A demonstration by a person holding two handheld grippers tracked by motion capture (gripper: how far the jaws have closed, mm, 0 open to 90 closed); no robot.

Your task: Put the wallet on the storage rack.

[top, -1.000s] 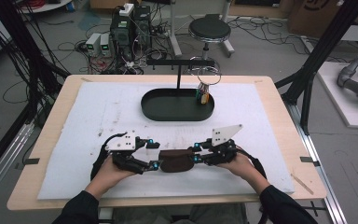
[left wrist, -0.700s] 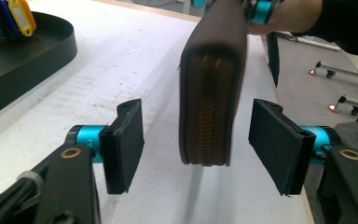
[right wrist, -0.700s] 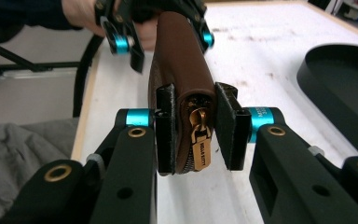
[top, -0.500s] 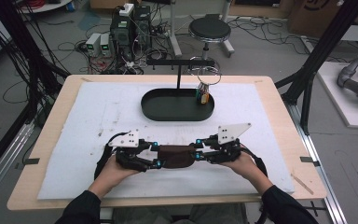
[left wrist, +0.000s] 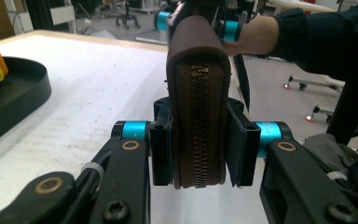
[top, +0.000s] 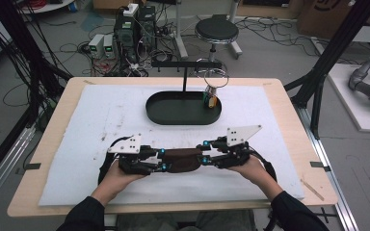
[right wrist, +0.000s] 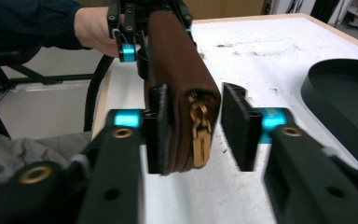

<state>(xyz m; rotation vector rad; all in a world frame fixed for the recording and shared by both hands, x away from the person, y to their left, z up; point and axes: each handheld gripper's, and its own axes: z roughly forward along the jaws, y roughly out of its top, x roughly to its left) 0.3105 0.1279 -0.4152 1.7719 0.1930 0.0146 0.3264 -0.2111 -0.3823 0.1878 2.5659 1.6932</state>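
Brown leather, zipped all round: the wallet (top: 182,160) lies level between my two grippers at the near middle of the white mat (top: 101,115), at about 6 o'clock from the black oval tray (top: 183,114). My left gripper (top: 162,160) has it by the 9 o'clock end; its jaws have just been closing, and in the left gripper view both pads press on the wallet's (left wrist: 197,105) sides. My right gripper (top: 203,154) sits at the 3 o'clock end, its jaws just opening: in the right gripper view one pad touches the wallet (right wrist: 182,88) and the other stands clear, with a gap beside the gold zip pull (right wrist: 199,135). Keys with a yellow tag (top: 212,101) hang at the tray's 3 o'clock end.
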